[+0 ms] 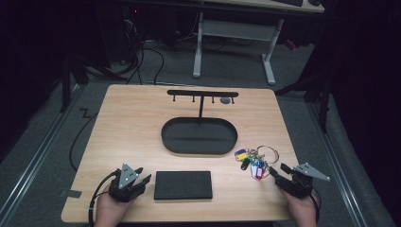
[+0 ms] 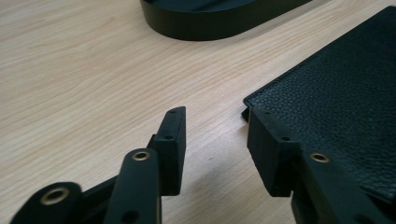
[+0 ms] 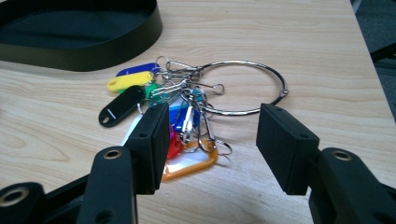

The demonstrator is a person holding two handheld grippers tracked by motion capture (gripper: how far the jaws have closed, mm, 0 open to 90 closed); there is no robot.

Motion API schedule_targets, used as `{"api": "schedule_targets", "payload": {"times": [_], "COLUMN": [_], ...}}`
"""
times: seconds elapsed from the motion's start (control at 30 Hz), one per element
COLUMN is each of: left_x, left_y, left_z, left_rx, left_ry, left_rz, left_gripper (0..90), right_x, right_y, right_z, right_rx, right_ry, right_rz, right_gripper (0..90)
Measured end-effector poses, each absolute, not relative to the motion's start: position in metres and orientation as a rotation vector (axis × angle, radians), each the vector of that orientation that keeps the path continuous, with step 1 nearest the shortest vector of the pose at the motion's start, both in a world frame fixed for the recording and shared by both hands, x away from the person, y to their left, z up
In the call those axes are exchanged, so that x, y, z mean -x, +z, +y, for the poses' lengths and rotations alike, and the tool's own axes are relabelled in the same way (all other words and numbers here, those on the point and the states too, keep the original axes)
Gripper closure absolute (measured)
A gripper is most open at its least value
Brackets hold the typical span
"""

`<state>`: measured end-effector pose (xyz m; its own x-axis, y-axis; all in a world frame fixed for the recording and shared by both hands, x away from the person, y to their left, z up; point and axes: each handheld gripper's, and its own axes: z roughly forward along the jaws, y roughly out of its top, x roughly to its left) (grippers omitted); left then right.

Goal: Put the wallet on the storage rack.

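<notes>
A pale wooden table is seen on a dark grey floor. The left gripper is held wide and empty, just beside a black leather pad. The right gripper is likewise spread wide, empty, near a key ring with coloured tags. Beyond lies a black oval tray bearing a hook stand.

A light wooden table stands on grey carpet in a dark room, with a white-legged desk at twelve o'clock and cables at eleven.
</notes>
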<state>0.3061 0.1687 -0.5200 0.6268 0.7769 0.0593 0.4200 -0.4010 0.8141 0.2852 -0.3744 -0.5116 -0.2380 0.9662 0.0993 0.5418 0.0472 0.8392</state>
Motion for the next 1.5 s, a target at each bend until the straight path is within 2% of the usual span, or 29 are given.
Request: {"api": "schedule_targets", "payload": {"times": [0.17, 0.3, 0.43, 0.47, 0.5, 0.53, 0.6, 0.73, 1.0, 1.33, 1.5], "left_x": [-0.305, -0.304, -0.302, -0.302, -0.301, -0.3, -0.297, -0.291, -0.278, -0.263, -0.247], "left_y": [-0.52, -0.519, -0.52, -0.52, -0.521, -0.521, -0.522, -0.524, -0.526, -0.527, -0.526], "left_z": [0.169, 0.17, 0.172, 0.172, 0.171, 0.171, 0.169, 0.164, 0.153, 0.146, 0.146], "left_rx": [-2.051, -2.05, -2.063, -2.063, -2.069, -2.075, -2.097, -2.145, -2.197, -2.218, -2.234], "left_ry": [0.566, 0.563, 0.537, 0.537, 0.519, 0.5, 0.482, 0.464, 0.466, 0.491, 0.514], "left_rz": [0.934, 0.942, 0.953, 0.953, 0.953, 0.953, 0.946, 0.926, 0.884, 0.87, 0.869], "left_gripper": [62.3, 65.3, 69.3, 71.3, 71.3, 76.9, 78.0, 87.4, 90.0, 90.0, 90.0], "right_x": [-0.286, -0.286, -0.286, -0.286, -0.287, -0.288, -0.288, -0.291, -0.297, -0.308, -0.328], "right_y": [-0.509, -0.506, -0.503, -0.503, -0.503, -0.505, -0.505, -0.51, -0.519, -0.525, -0.526], "right_z": [-0.366, -0.356, -0.335, -0.335, -0.329, -0.313, -0.306, -0.27, -0.223, -0.2, -0.185], "right_rx": [-1.474, -1.449, -1.39, -1.39, -1.371, -1.305, -1.284, -1.178, -1.013, -0.947, -0.975], "right_ry": [1.105, 1.12, 1.141, 1.141, 1.142, 1.122, 1.116, 1.094, 1.048, 1.039, 1.037], "right_rz": [1.852, 1.899, 1.986, 1.986, 2.009, 2.079, 2.105, 2.244, 2.415, 2.503, 2.492], "right_gripper": [45.2, 49.9, 63.1, 63.1, 69.1, 77.4, 79.6, 89.4, 90.0, 90.0, 90.0]}}
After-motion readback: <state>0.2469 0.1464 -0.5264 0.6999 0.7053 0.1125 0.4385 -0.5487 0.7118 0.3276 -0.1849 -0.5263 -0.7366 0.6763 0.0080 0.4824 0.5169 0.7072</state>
